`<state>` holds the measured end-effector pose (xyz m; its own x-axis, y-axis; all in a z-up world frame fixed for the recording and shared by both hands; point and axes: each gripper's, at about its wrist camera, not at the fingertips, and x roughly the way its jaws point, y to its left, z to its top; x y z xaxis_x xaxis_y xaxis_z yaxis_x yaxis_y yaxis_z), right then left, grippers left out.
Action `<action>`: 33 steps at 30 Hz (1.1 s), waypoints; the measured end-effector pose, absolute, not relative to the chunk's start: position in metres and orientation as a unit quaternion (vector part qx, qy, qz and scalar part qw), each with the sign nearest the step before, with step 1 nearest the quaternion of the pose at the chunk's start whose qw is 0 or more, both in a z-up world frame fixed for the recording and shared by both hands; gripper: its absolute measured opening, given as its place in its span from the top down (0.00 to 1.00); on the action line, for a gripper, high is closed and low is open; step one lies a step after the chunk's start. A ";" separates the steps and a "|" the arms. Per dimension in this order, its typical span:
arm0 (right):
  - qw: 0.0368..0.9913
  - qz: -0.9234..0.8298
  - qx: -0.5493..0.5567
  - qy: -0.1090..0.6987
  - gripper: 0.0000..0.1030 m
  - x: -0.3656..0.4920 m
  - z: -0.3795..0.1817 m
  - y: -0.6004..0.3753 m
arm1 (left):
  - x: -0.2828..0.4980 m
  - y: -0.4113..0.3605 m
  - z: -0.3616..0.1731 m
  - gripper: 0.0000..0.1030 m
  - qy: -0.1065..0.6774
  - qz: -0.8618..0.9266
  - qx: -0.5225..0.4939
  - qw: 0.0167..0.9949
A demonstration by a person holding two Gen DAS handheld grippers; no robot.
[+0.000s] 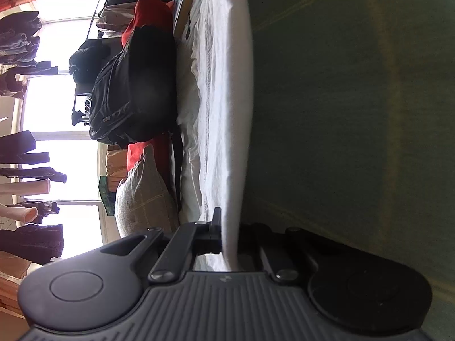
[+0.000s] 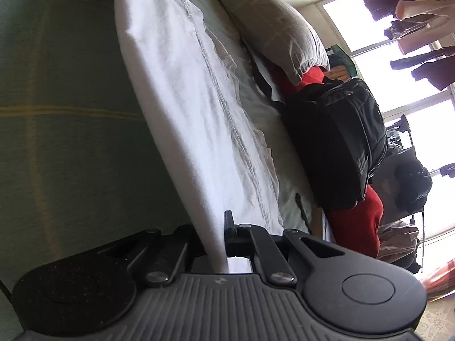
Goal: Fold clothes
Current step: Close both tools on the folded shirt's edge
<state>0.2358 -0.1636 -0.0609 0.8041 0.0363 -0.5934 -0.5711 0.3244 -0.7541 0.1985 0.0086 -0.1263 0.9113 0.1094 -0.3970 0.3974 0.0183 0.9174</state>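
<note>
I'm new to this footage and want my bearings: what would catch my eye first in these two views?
First, the white cloth stretched taut along the green bed cover, its ends pinched in the shut left gripper and shut right gripper. Behind it, on the bed's far side, a black backpack sits on something red, beside a grey pillow. Beyond, dark clothes hang against bright windows.

A garment (image 1: 227, 113) lies on a bed cover (image 1: 355, 113), pinched at opposite ends by both grippers. Beyond it sit a backpack (image 1: 133, 93) and pillow (image 1: 142, 199).
</note>
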 end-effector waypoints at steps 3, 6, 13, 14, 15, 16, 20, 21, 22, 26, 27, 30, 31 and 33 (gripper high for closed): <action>0.775 0.204 -0.543 0.251 0.96 0.217 -0.057 -0.164 | 0.177 0.008 -0.124 1.00 0.181 -0.112 0.699 0.683; 0.775 0.213 -0.538 0.254 0.96 0.196 -0.054 -0.165 | 0.154 0.009 -0.121 1.00 0.177 -0.116 0.703 0.679; 0.774 0.219 -0.537 0.253 0.96 0.141 -0.051 -0.166 | 0.098 0.009 -0.118 1.00 0.170 -0.119 0.709 0.674; 0.775 0.219 -0.537 0.252 0.96 0.133 -0.050 -0.166 | 0.091 0.009 -0.119 1.00 0.169 -0.120 0.710 0.673; 0.775 0.220 -0.536 0.251 0.96 0.125 -0.050 -0.166 | 0.084 0.010 -0.119 1.00 0.169 -0.120 0.710 0.673; 0.775 0.221 -0.536 0.251 0.96 0.118 -0.051 -0.167 | 0.076 0.010 -0.119 1.00 0.169 -0.121 0.711 0.672; 0.775 0.225 -0.536 0.250 0.96 0.094 -0.054 -0.167 | 0.057 0.006 -0.118 1.00 0.167 -0.127 0.716 0.665; 0.775 0.225 -0.534 0.250 0.96 0.090 -0.054 -0.168 | 0.053 0.006 -0.119 1.00 0.168 -0.128 0.716 0.665; 0.776 0.226 -0.533 0.250 0.96 0.086 -0.055 -0.168 | 0.051 0.006 -0.119 1.00 0.169 -0.128 0.716 0.665; 0.781 0.229 -0.527 0.246 0.96 0.075 -0.055 -0.169 | 0.048 0.006 -0.118 1.00 0.172 -0.122 0.712 0.669; 0.782 0.230 -0.526 0.244 0.96 0.073 -0.056 -0.169 | 0.046 0.005 -0.118 1.00 0.174 -0.122 0.710 0.671; 0.782 0.236 -0.521 0.247 0.96 0.068 -0.059 -0.172 | 0.042 0.002 -0.118 1.00 0.180 -0.123 0.703 0.677; 0.783 0.238 -0.519 0.248 0.96 0.067 -0.060 -0.173 | 0.044 0.001 -0.118 1.00 0.182 -0.125 0.702 0.677; 0.783 0.243 -0.514 0.251 0.96 0.065 -0.061 -0.175 | 0.047 -0.001 -0.118 1.00 0.187 -0.128 0.699 0.678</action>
